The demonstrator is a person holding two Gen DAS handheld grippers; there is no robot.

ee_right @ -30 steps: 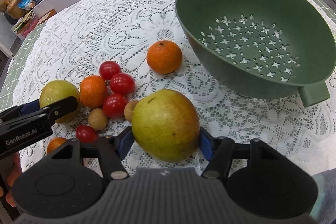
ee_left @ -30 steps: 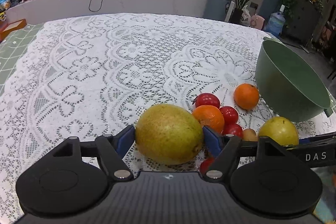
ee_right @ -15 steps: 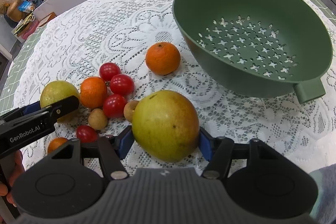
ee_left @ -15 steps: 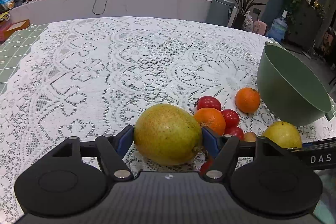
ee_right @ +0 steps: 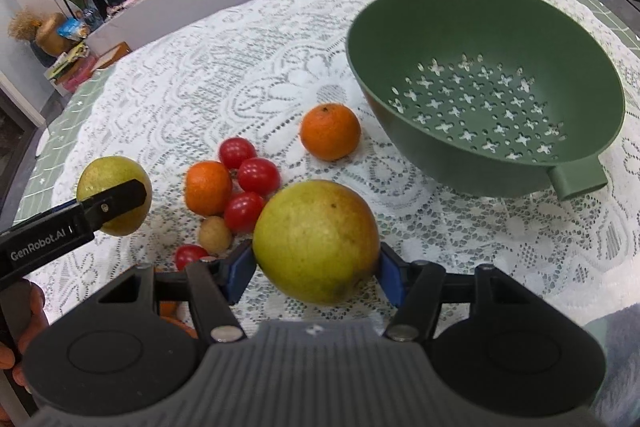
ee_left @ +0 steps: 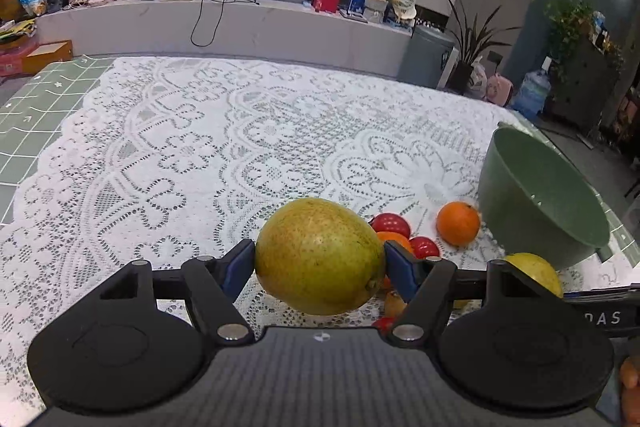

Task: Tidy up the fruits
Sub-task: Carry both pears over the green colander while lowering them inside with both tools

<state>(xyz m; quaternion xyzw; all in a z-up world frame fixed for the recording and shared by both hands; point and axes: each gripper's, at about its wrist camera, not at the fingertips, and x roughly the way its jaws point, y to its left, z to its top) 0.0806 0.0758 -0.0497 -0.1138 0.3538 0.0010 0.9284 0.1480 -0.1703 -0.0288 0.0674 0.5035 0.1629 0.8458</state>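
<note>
Left tongs (ee_left: 320, 261): blue pads pinching a yellow-green pear (ee_left: 319, 255) across its width, one pad on each side. Pear appears held clear of the lace cloth (ee_left: 200, 163), though contact underneath cannot be confirmed.

Right tongs (ee_right: 316, 267): likewise clamped on a second pear (ee_right: 316, 241), greenish with a reddish blush, pads touching both flanks.

Green colander (ee_right: 486, 87) sits toward the far right corner of the counter, bowl empty, star-shaped holes in its base, stub handle facing the near edge. In the left view it shows as a tilted green wall (ee_left: 540, 199).

Loose fruit on the cloth between the two tongs: one mandarin (ee_right: 330, 132) just beside the colander's left wall, not clearly touching; a second mandarin (ee_right: 208, 187) pressed into a cluster of three cherry tomatoes (ee_right: 258, 175); a small tan round fruit (ee_right: 215, 235) at the near side of that cluster; another cherry tomato (ee_right: 191, 255) nearer the counter's front edge, partly hidden by the right tongs' frame
</note>
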